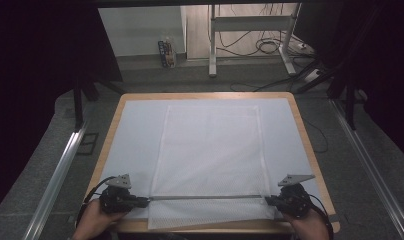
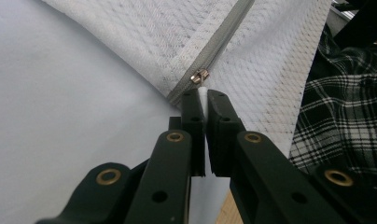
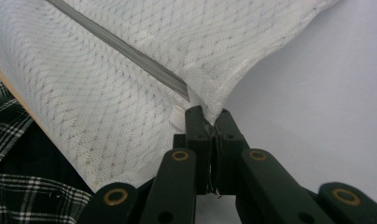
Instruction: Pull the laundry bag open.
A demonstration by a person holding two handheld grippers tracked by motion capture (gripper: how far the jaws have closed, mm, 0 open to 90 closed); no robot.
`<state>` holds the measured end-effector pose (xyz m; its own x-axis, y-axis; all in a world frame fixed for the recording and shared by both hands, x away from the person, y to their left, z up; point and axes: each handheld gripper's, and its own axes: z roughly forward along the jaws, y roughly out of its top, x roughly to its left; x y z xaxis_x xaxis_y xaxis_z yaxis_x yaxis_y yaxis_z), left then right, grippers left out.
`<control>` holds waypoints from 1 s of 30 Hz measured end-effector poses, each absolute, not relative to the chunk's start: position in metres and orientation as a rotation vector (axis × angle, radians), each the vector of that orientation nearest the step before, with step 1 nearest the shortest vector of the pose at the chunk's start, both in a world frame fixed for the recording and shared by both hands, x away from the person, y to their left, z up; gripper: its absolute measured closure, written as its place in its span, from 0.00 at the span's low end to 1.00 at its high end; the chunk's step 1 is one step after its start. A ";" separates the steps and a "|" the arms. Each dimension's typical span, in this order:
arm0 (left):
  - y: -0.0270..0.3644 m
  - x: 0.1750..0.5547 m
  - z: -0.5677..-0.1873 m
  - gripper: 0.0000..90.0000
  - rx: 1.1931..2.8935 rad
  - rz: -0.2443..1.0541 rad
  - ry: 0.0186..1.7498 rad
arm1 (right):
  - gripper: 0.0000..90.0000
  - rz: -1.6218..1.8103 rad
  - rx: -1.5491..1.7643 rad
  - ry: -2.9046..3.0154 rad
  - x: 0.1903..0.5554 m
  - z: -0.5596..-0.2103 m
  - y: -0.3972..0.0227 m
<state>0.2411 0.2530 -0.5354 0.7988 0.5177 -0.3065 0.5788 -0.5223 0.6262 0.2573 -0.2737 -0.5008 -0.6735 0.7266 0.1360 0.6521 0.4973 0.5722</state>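
The white mesh laundry bag [image 1: 210, 155] lies flat in the middle of the pale blue sheet [image 1: 130, 130] that covers the wooden surface [image 1: 110, 135], its near end draped over the front edge toward the person. A grey zipper [image 1: 207, 197] runs straight across that near end from one gripper to the other. In the left gripper view the small metal slider [image 2: 199, 76] sits at the end of the zipper just beyond the jaws, and the left gripper [image 2: 203, 95] is clenched on the thin white pull tab [image 2: 203, 93] that hangs from it. The right gripper [image 3: 210, 116] is clamped on the mesh corner [image 3: 210, 105] at the opposite end of the zipper, where the fabric bunches up into the jaws; a small white loop [image 3: 177, 115] lies just beside them. The step in hand looks like running the slider along the zipper while the far end is anchored. To do it well, the right gripper should hold its pinch firm and pull slightly outward so the zipper line stays taut and straight. The left gripper should draw the tab along the zipper's own line, low and level with the sheet, not lifting, since an upward tug could slip the narrow tab out of the jaws or snag mesh in the slider. A steady, unhurried pull suits this light fabric.
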 end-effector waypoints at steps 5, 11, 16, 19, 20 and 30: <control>0.245 0.241 -0.535 0.96 2.266 -0.059 0.807 | 0.94 0.909 1.189 2.642 0.257 -0.504 -0.273; 0.244 0.240 -0.532 0.77 2.239 -0.009 0.816 | 0.70 0.965 1.152 2.599 0.256 -0.500 -0.274; 0.239 0.236 -0.530 0.59 2.236 0.066 0.818 | 0.54 0.970 1.148 2.574 0.256 -0.499 -0.275; 0.236 0.234 -0.527 0.46 2.255 0.125 0.806 | 0.46 0.973 1.127 2.553 0.255 -0.497 -0.276; 0.235 0.232 -0.526 0.39 2.254 0.164 0.813 | 0.42 0.976 1.118 2.536 0.256 -0.496 -0.277; 0.246 0.217 -0.526 0.11 2.124 0.348 0.952 | 0.21 1.027 1.076 2.407 0.254 -0.490 -0.284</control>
<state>0.2171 0.2455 -0.5257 0.6838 0.7273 -0.0591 0.5177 -0.4265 0.7417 0.2545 -0.2837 -0.4896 -0.6692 0.7430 0.0082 0.5201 0.4605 0.7194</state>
